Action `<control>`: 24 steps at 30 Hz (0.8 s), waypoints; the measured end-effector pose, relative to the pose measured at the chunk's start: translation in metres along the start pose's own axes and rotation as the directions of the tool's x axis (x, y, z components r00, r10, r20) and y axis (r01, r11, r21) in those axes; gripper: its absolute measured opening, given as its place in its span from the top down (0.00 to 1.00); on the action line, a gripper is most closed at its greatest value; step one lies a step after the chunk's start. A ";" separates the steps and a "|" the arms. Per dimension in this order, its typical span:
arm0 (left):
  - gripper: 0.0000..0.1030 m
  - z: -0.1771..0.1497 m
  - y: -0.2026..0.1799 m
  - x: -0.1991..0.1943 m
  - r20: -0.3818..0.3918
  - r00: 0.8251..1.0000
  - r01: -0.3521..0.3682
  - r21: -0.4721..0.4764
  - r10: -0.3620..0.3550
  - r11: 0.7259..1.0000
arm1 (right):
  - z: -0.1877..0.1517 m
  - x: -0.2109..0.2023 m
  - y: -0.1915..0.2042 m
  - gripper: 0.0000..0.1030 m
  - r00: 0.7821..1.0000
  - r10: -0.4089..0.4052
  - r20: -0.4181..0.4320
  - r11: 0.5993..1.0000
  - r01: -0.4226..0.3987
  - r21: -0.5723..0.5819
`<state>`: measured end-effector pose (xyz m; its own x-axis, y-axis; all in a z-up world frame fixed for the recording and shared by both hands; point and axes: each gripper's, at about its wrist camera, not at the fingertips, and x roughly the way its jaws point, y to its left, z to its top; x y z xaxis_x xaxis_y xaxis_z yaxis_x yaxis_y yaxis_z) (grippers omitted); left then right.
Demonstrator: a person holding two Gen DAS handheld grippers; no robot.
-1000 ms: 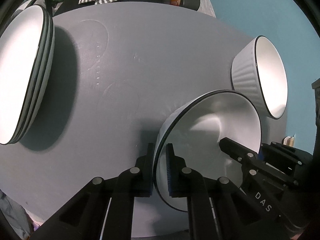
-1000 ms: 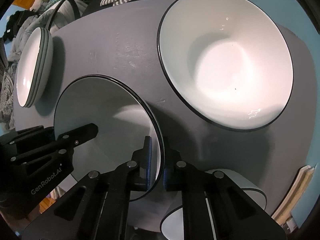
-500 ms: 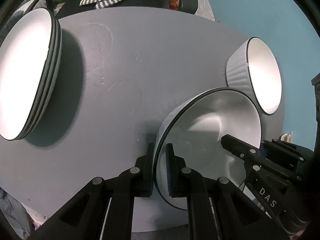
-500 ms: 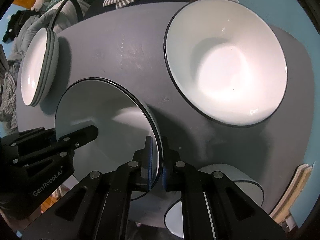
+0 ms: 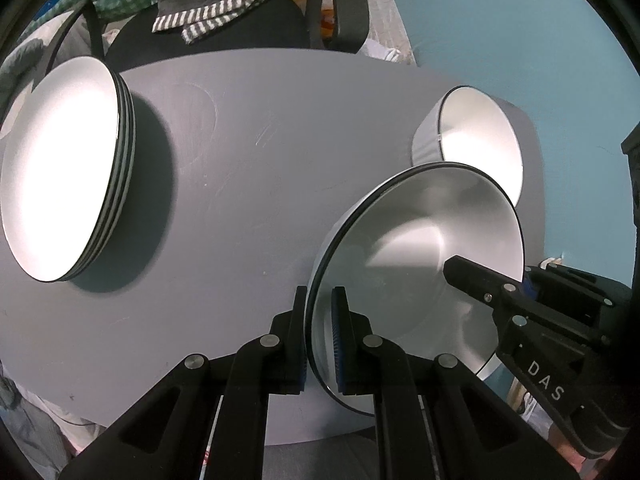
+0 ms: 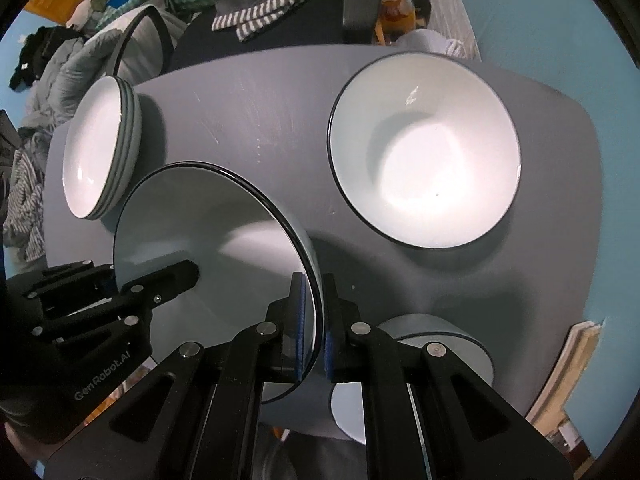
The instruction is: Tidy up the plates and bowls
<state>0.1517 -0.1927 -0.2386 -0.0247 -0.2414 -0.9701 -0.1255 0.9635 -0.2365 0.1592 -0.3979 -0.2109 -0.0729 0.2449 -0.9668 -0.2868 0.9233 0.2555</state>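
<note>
Left gripper point(image 5: 320, 336) and right gripper point(image 6: 314, 328) each clamp opposite rims of one black-rimmed white plate point(image 5: 416, 280) above the grey table point(image 5: 248, 184); its near edge (behind the fingers) is hidden, contact with the table indeterminate.

In the right wrist view, the small bowl point(image 6: 436, 336) at five o'clock is mostly hidden behind the right gripper point(image 6: 313, 316). The plate stack point(image 5: 60, 176) at nine o'clock in the left wrist view runs off the picture's edge, its count unclear.
</note>
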 end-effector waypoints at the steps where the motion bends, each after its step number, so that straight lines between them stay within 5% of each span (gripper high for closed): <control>1: 0.91 0.001 0.000 -0.003 0.004 1.000 0.000 0.002 0.000 1.000 | -0.001 -0.003 0.000 0.93 1.000 -0.001 0.003 1.000 0.001 0.000; 24: 0.91 0.023 -0.054 -0.016 0.040 0.999 -0.011 0.119 0.006 0.993 | 0.010 -0.039 -0.022 0.93 0.998 -0.018 0.057 0.999 0.015 0.052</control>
<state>0.1814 -0.2385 -0.2115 0.0140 -0.2309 -0.9729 -0.0060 0.9729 -0.2310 0.1778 -0.4251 -0.1786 -0.0129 0.2451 -0.9694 -0.2377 0.9410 0.2410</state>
